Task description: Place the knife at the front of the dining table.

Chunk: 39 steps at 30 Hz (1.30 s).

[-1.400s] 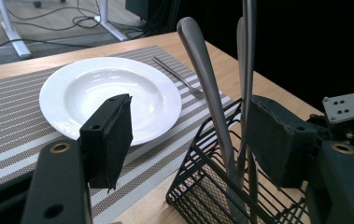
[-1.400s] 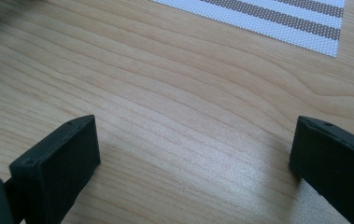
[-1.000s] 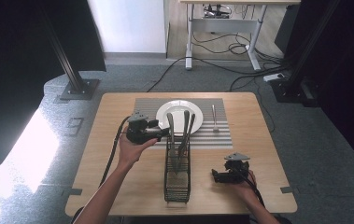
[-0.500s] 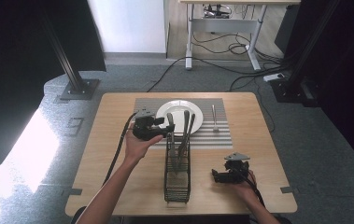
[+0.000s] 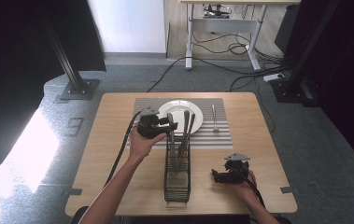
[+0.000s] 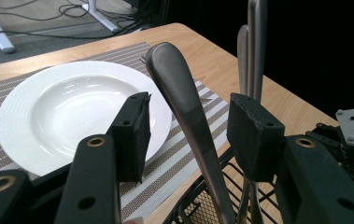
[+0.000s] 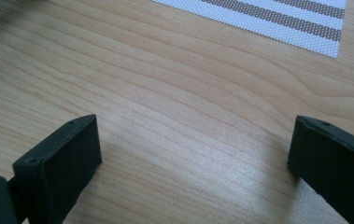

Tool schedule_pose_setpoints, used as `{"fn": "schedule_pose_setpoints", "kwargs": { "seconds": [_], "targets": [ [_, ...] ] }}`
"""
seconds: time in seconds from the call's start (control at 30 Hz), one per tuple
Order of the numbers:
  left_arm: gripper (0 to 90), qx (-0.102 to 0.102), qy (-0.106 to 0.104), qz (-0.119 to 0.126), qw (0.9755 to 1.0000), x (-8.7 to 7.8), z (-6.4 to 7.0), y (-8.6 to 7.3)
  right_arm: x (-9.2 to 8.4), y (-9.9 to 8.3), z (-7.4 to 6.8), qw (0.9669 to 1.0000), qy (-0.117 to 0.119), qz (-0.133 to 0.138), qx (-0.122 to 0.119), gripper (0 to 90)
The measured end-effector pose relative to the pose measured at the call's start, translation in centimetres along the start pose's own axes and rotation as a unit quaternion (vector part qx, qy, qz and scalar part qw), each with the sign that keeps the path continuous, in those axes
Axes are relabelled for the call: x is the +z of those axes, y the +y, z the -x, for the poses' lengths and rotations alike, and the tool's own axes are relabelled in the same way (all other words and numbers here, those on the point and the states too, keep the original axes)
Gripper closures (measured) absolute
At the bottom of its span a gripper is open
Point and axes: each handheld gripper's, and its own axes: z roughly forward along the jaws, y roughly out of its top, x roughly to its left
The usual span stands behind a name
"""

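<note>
A black wire cutlery rack (image 5: 177, 173) stands in the middle of the table with three metal utensils upright in it. My left gripper (image 5: 169, 125) is at the rack's far end, open, its jaws on either side of the nearest utensil handle (image 6: 184, 100) with a gap on both sides. Two more handles (image 6: 253, 51) rise just behind it. A white plate (image 5: 179, 111) lies on the striped placemat (image 5: 221, 136) beyond. My right gripper (image 5: 220, 176) rests on the wood at the front right, and its jaws (image 7: 195, 154) stand wide open over bare table.
A fork (image 5: 214, 116) lies on the placemat to the right of the plate (image 6: 72, 112). My left gripper's cable (image 5: 121, 149) trails back along the forearm. The placemat's corner (image 7: 286, 18) is just ahead of my right gripper. The other gripper (image 6: 352, 135) shows far right.
My left gripper has moved right toward the rack, bringing its open jaws around a utensil handle. The right gripper has stayed still.
</note>
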Motion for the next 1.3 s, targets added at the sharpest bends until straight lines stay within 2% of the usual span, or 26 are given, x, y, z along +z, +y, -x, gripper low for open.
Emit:
{"fn": "schedule_pose_setpoints", "kwargs": {
  "seconds": [0.27,0.43,0.53,0.7,0.8,0.93,1.03,1.3],
  "targets": [
    [59.5,0.001,-0.005,-0.007,1.0,0.61,0.23,-0.01,-0.01,-0.01,-0.01,1.0,0.0,0.0,0.0,3.1],
    [59.0,0.01,-0.008,-0.011,0.9999,0.46,0.55,-0.07,-0.06,-0.03,0.01,1.0,0.001,0.0,-0.002,3.5],
    [59.0,0.009,-0.009,-0.011,0.9999,0.37,0.52,-0.12,-0.06,-0.03,0.02,1.0,0.001,0.0,-0.002,3.5],
    [65.0,0.004,-0.008,-0.01,0.9999,0.29,0.31,-0.54,-0.07,-0.04,0.01,1.0,0.001,0.0,-0.002,3.7],
    [71.3,-0.007,-0.023,-0.012,0.9996,0.43,0.03,-0.75,-0.06,-0.04,0.02,1.0,0.001,0.0,-0.002,3.6],
    [72.9,-0.02,-0.037,-0.012,0.999,0.44,-0.3,-0.7,-0.07,-0.04,0.02,1.0,0.001,0.0,-0.002,3.7],
    [73.3,-0.017,-0.036,-0.011,0.9991,0.44,-0.2,-0.68,-0.07,-0.04,0.02,1.0,0.001,0.001,-0.003,3.7],
    [75.3,-0.016,-0.056,-0.003,0.9983,0.48,0.38,-0.47,-0.09,-0.05,0.02,1.0,0.003,0.001,-0.003,4.2]
  ]
}}
